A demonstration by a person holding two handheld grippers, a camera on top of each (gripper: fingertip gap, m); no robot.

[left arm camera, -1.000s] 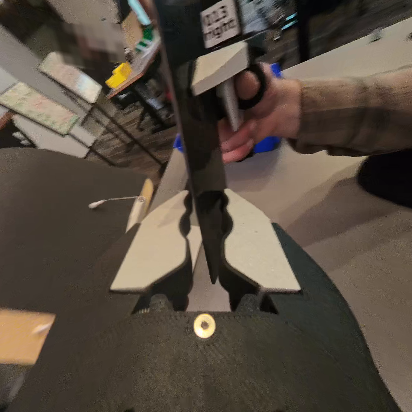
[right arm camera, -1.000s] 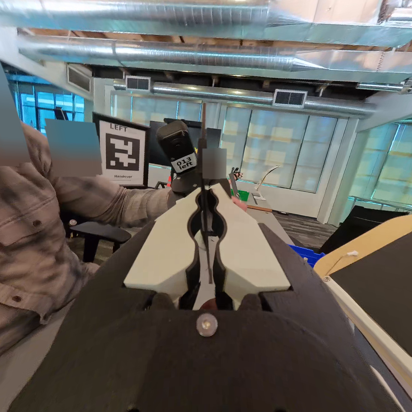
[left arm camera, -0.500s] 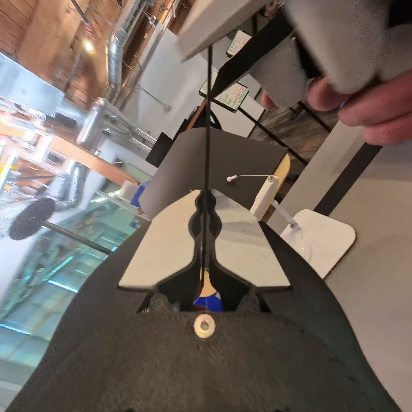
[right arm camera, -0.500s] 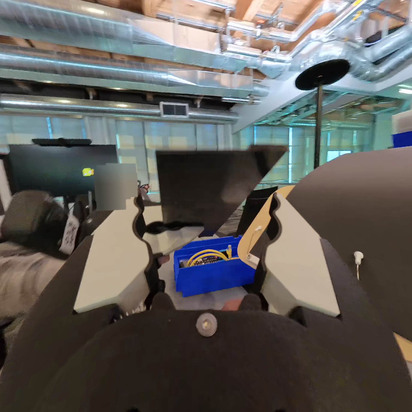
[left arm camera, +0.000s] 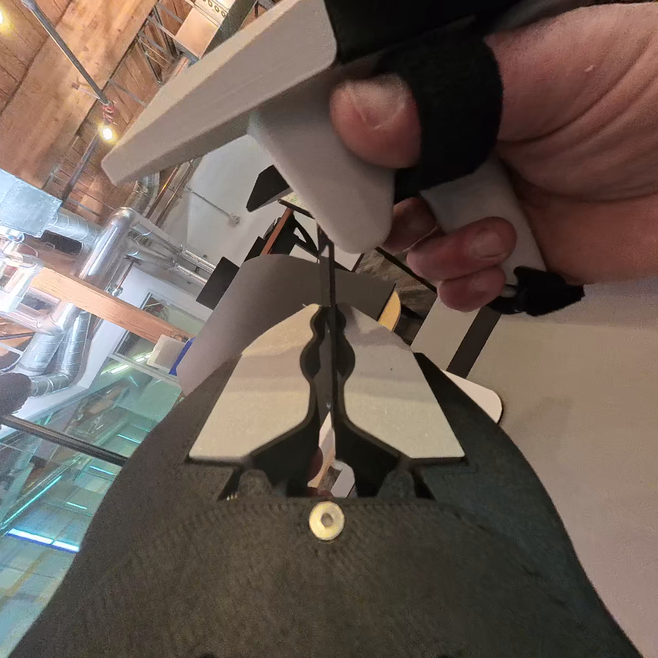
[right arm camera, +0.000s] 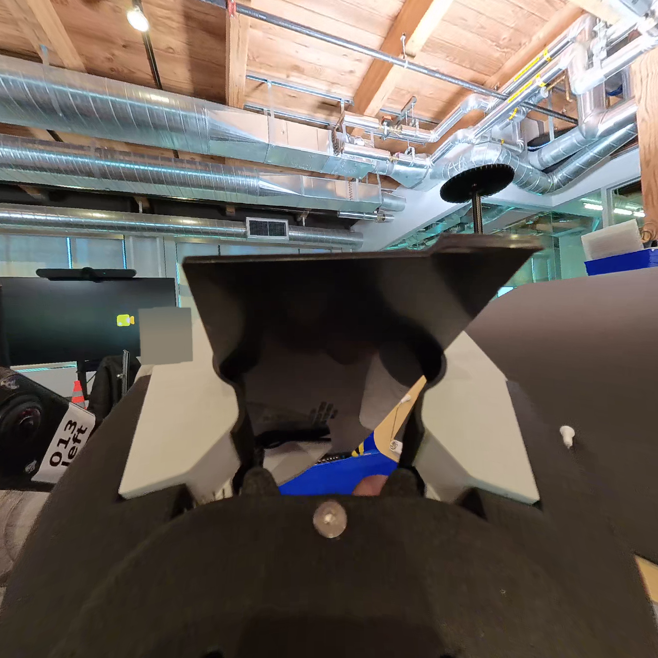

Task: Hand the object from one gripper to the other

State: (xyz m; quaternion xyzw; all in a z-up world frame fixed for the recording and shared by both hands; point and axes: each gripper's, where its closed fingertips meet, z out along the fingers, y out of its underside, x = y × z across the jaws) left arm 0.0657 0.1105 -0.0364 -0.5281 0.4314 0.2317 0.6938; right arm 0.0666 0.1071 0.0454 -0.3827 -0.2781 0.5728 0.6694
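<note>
Now the left gripper pinches the thin black sheet edge-on, while the right gripper stands spread wide, the sheet between its fingers untouched. With so little clamped, the sheet could pivot or slip if the right fingers bump it.

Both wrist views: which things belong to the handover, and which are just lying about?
Job:
black sheet
left tongs, shut on it
right tongs, open
hand

Lying about:
blue bin
monitor
ducts
</note>
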